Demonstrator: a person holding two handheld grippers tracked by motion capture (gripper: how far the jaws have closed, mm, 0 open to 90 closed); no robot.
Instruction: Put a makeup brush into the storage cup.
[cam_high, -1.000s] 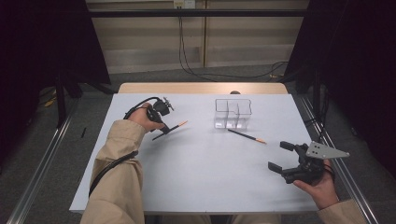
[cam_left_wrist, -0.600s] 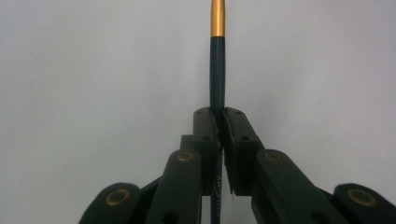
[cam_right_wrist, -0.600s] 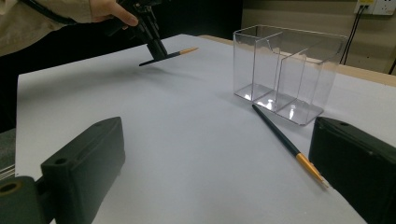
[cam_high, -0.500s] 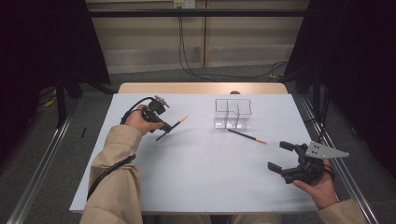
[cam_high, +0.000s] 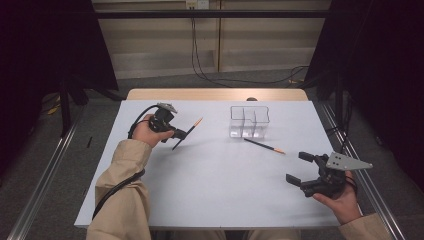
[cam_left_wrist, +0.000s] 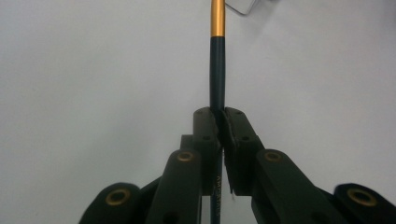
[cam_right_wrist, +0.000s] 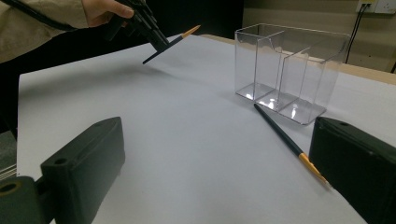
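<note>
The left gripper (cam_high: 176, 135) pinches 1 pencil (cam_high: 186, 133) mid-shaft, lifted off the table (cam_high: 210, 200), orange end toward the clear box (cam_high: 249, 121). Bare sheet lies all around it, the left edge near. The right gripper (cam_high: 300, 167) rests spread and empty by the right edge, a 2nd pencil (cam_high: 264, 146) lying between it and the box.

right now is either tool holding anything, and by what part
The left tool is shut on a dark pencil, gripping mid-shaft, with the orange end pointing away from the jaws. The right tool is open and holds nothing.
</note>
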